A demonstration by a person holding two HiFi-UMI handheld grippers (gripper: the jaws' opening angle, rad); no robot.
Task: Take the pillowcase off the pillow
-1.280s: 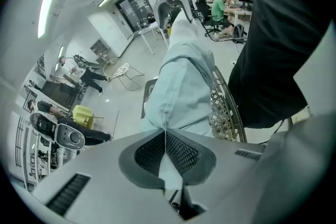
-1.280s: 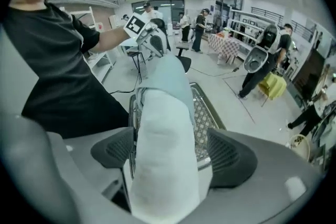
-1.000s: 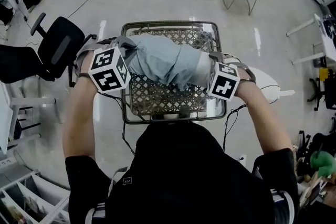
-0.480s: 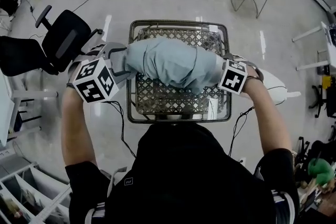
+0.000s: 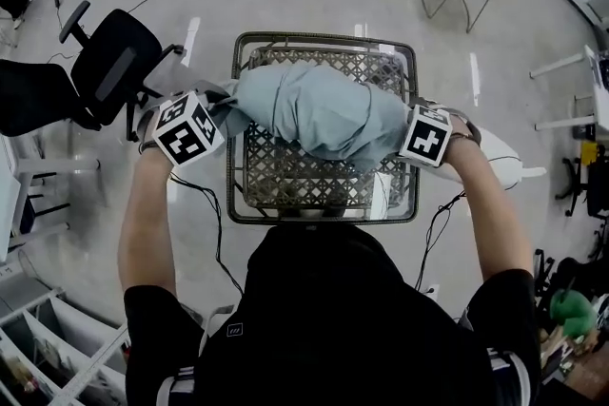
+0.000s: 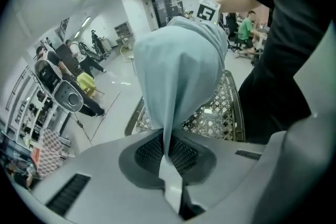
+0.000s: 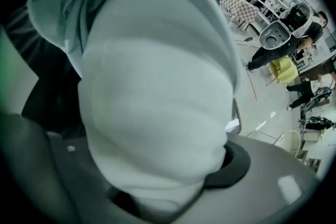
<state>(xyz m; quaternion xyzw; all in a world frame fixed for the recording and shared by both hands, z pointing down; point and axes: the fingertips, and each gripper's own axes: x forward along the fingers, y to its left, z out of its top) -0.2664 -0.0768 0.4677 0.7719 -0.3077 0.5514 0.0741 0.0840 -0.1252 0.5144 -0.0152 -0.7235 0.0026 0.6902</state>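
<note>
I see a pale blue-grey pillowcase (image 5: 319, 109), a plain white pillow (image 7: 157, 123), and a dark, lattice-patterned basket (image 5: 304, 181).

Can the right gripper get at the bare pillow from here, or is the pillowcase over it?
Probably yes: the pillow pokes out of the pillowcase mouth and sits between the jaws of the right gripper, which have just been closing and seem to squeeze it.
</note>
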